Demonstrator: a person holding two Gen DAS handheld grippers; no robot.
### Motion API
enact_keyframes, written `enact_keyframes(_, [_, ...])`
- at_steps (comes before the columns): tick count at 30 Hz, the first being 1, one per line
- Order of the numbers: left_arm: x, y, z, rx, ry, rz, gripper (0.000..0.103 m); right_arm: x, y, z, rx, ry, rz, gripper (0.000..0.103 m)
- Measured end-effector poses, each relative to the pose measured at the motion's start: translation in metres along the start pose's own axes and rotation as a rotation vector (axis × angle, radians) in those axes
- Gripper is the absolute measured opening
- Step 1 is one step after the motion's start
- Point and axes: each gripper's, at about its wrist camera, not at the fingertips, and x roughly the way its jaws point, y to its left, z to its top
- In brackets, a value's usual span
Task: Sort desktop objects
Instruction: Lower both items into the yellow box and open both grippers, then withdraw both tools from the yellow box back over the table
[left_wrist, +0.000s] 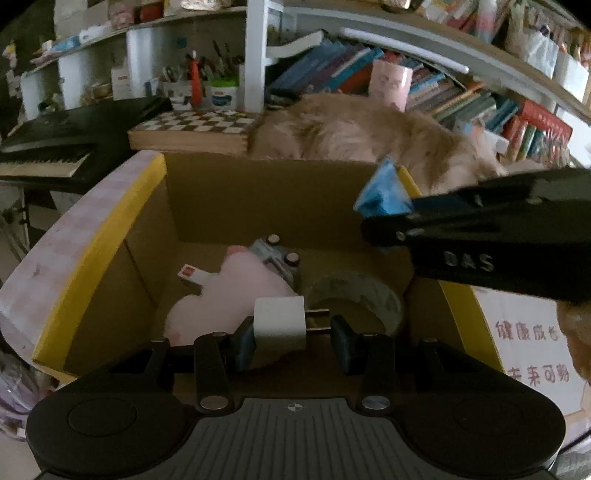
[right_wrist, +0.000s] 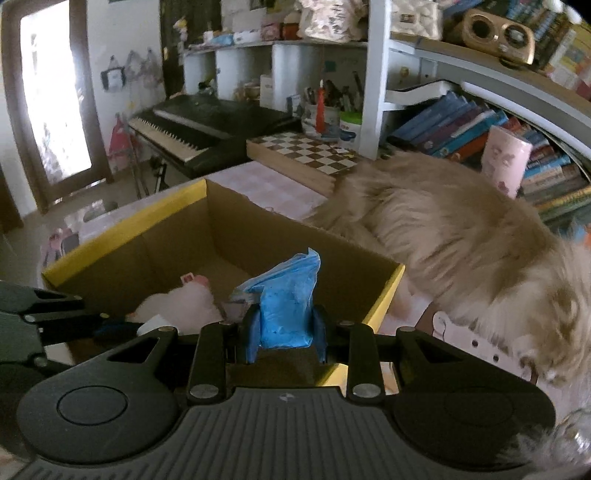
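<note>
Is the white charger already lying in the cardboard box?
Not yet: the left gripper holds the white charger above the cardboard box.

- The left gripper (left_wrist: 293, 332) fills the lower part of its own view: a matte black body, with a grey ribbed panel at bottom centre bearing a small crosshair mark.
- Two shallow round discs sit in the black housing, at lower left and lower right.
- Black link arms run up to the jaws, each pinned by a silver round screw head.
- Its fingers (left_wrist: 243, 345) carry dark blue pads.
- The right gripper (right_wrist: 284, 334) has the same black body, grey ribbed panel, silver screws and blue pads.
- In the left view's right side, its glossy black side shows raised letters "DAS".
</note>
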Motion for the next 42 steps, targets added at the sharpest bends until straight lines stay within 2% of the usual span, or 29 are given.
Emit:
enact_keyframes(9, [0.009,-0.010,0.001,0.048,0.035,0.025,0.044,0.034,-0.003,0.004,-0.113,0.065,0.024,0.027])
enact_keyframes(11, [0.009,-0.010,0.002,0.046,0.035,0.021,0.054,0.039,-0.001,0.004,-0.137,0.079,0.033,0.027])
enact_keyframes(13, [0.007,-0.011,0.001,0.047,0.026,0.024,0.076,0.043,0.001,0.005,-0.151,0.093,0.041,0.027])
enact_keyframes(15, [0.002,-0.013,-0.001,0.055,-0.002,0.053,0.081,0.047,0.002,0.005,-0.164,0.107,0.051,0.027])
enact_keyframes(25, [-0.031,-0.008,-0.003,0.014,-0.107,0.093,0.086,0.053,0.004,0.006,-0.186,0.119,0.035,0.027])
enact_keyframes(26, [-0.033,-0.007,-0.003,0.011,-0.115,0.096,0.086,0.054,0.004,0.006,-0.183,0.118,0.030,0.028])
enact_keyframes(28, [-0.039,-0.006,-0.003,0.011,-0.131,0.103,0.086,0.053,0.005,0.007,-0.175,0.111,0.026,0.038])
enact_keyframes(35, [-0.057,-0.003,-0.008,0.014,-0.195,0.128,0.086,0.039,0.006,0.009,-0.145,0.069,0.014,0.043])
enact_keyframes(42, [-0.071,0.007,-0.014,0.003,-0.221,0.129,0.087,0.013,0.013,0.008,-0.095,0.020,0.001,0.045])
